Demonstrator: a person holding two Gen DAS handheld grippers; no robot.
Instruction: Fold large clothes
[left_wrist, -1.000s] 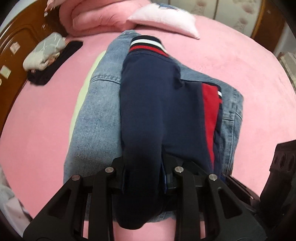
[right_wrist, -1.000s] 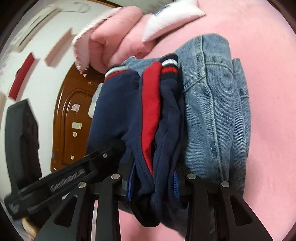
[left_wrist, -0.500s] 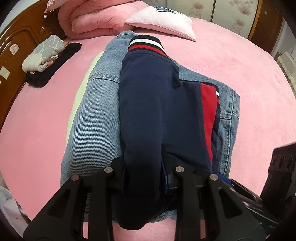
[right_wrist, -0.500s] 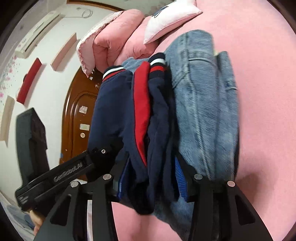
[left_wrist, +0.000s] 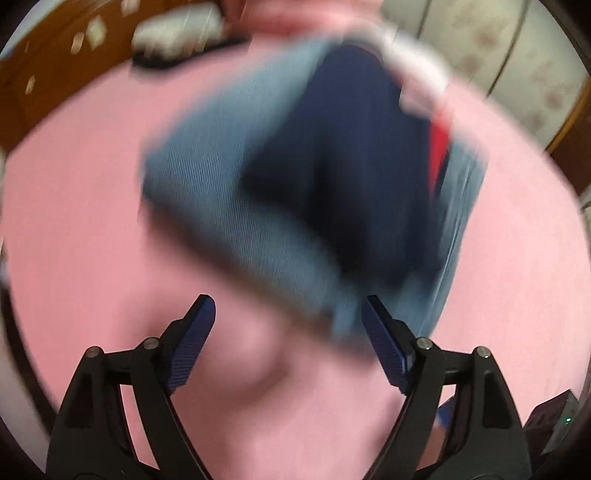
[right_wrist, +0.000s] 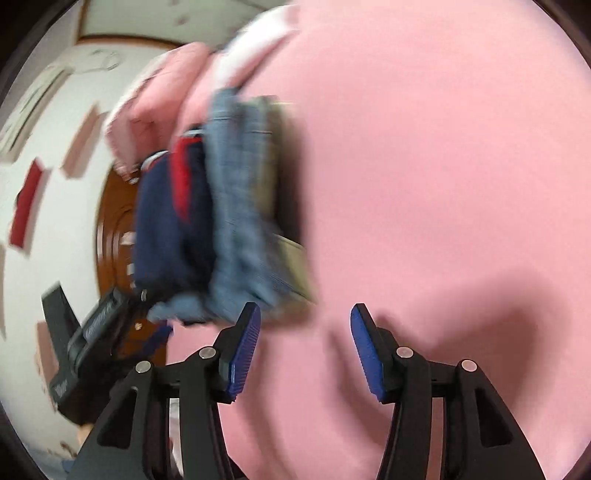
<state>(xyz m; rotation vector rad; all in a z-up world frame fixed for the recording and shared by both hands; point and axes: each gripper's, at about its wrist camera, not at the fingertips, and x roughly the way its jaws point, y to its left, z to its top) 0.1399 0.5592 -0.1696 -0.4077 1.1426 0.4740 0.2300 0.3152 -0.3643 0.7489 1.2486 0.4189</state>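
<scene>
A pink bed cover (left_wrist: 92, 221) fills most of both views. At the far end lies a rolled pink quilt (right_wrist: 159, 110) with a white pillow (right_wrist: 255, 44) beside it. A brown wooden headboard (left_wrist: 48, 66) stands behind, blurred. Red and pink blocks (right_wrist: 27, 206) hang on the white wall (right_wrist: 55, 258).

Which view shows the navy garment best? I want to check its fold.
The left wrist view: the navy garment shows its broad top face on the denim jacket, though blurred. The right wrist view shows it only edge-on, a narrow strip beside the denim.
</scene>
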